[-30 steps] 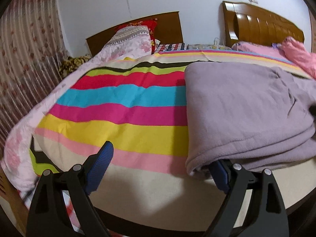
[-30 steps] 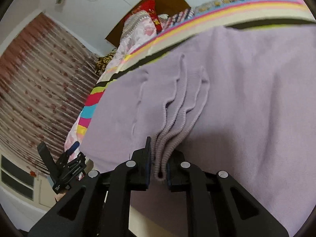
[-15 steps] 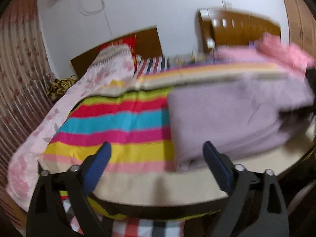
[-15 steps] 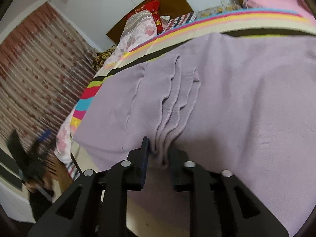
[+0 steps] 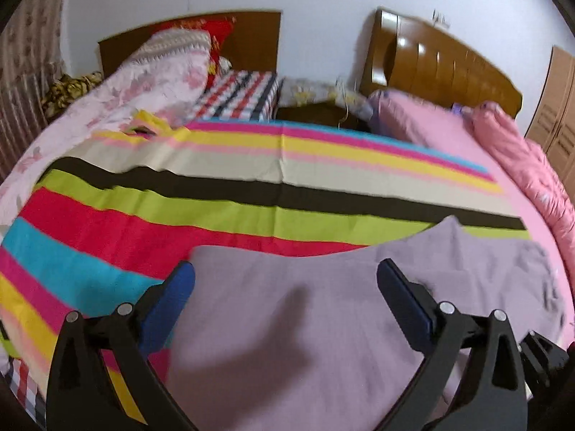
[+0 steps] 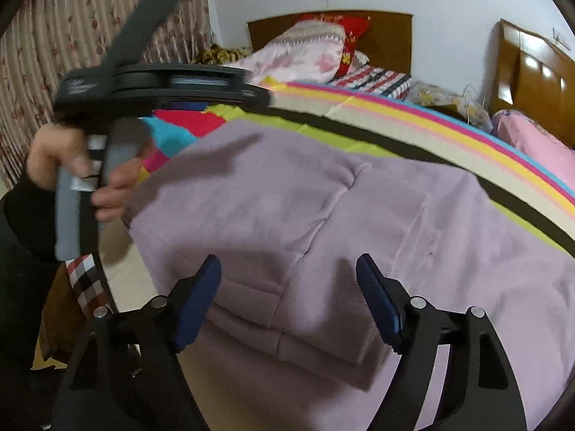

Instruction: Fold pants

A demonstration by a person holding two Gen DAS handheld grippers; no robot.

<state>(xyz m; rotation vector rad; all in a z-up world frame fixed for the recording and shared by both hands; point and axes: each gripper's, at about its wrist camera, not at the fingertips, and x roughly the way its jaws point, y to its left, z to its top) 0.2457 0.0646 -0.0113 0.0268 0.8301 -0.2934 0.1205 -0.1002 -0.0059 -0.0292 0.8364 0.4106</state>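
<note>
Lilac pants [image 6: 359,215], folded in layers, flat on the striped sheet [image 5: 251,186] near the front edge of the bed; folded edges stacked toward the camera in the right wrist view. Soft knit fabric, some seams visible on top.

Right gripper [image 6: 287,294] just above the near part of the pants, jaws opening, blue pads apart; only the fabric surface seen between them, no pinch on it. Left gripper [image 5: 284,287] over the left part of the pants, jaws spread wide, nothing pinched, dark shadow of it on the fabric. In the right wrist view, a hand [image 6: 64,165] with black sleeve around the handle of the left gripper, picture blurred there.

Beyond the sheet: floral quilt [image 5: 143,82] at left, pink blanket [image 5: 521,165] at right, two wooden headboards [image 5: 431,61] against white wall, patterned curtain [image 6: 72,36] at far left.
</note>
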